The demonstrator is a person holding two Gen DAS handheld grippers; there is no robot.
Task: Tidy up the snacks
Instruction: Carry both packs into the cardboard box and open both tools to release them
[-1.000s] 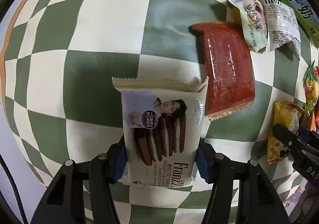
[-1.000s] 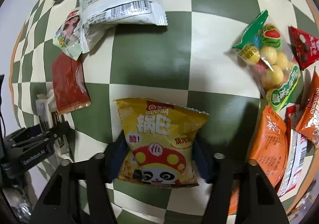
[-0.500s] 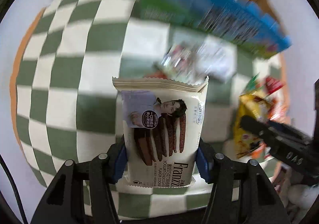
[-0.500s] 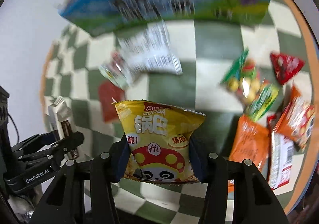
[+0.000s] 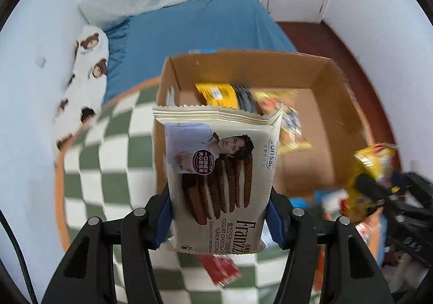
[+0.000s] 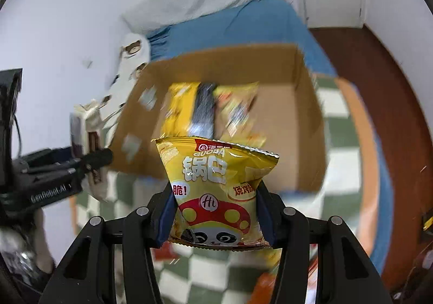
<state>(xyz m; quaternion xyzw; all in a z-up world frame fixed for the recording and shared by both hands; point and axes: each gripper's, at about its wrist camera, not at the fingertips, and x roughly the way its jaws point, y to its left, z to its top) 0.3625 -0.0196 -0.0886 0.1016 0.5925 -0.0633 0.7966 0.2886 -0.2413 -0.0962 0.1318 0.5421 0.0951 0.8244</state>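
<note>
Cookie pack (image 5: 219, 179) clamped in left tool (image 5: 219, 218); yellow crisps bag (image 6: 216, 190) (panda print) clamped in right tool (image 6: 216, 218).

A: Cream cookie packet (image 5: 220, 182) with dark brown biscuits printed on it, pinched between blue pads (image 5: 163, 218)!

B: And the crisp bag (image 6: 216, 193), bright yellow, red mushroom cap, black-and-white panda.

A: Brown cardboard box (image 5: 324, 125), yellow packs (image 5: 216, 92) inside. Green-and-white checked cloth (image 5: 108, 163), orange edge.

B: Blue bedsheet (image 5: 205, 28) behind!
</note>
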